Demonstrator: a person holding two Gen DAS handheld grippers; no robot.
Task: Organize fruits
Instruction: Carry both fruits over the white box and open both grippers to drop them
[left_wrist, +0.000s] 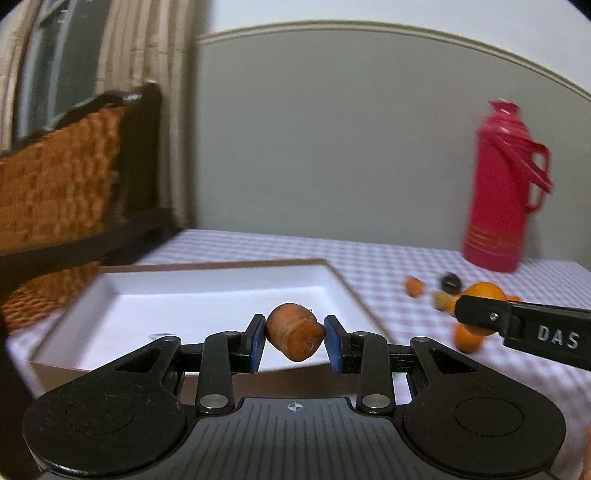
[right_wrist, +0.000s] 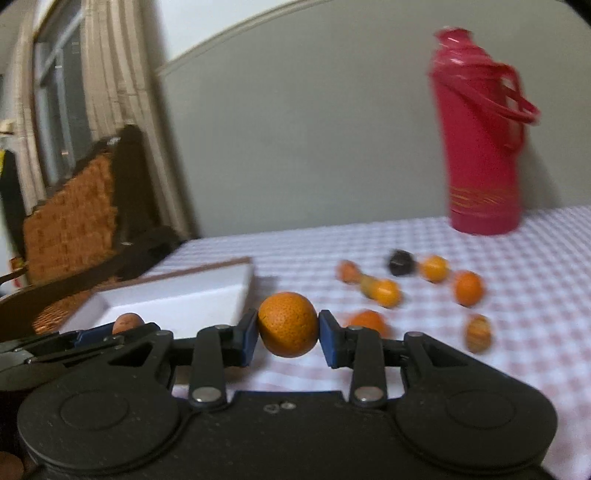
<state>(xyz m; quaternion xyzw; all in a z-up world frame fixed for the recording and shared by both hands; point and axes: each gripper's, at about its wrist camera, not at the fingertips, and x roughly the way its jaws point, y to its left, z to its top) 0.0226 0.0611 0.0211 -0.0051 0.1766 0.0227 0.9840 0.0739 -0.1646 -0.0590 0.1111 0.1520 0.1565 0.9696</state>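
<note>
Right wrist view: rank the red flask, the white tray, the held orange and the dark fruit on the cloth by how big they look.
1. Red flask, tallest by far.
2. White tray, partly cut off, so its rank is unsure.
3. Orange in the right tool; nearness enlarges it.
4. Dark fruit, smallest and farther off.

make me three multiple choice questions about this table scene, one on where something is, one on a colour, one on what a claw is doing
1. Where does the flask stand?
A. in the tray
B. on the checked cloth by the wall
C. in the basket

2. What colour is the flask?
A. red
B. blue
C. green

3. What is the right claw doing?
A. hanging open
B. gripping an orange
C. gripping the flask

Answers: 1 B, it stands on the checked cloth by the wall; 2 A, its body is plainly red; 3 B, the orange sits pinched between the pads.
</note>
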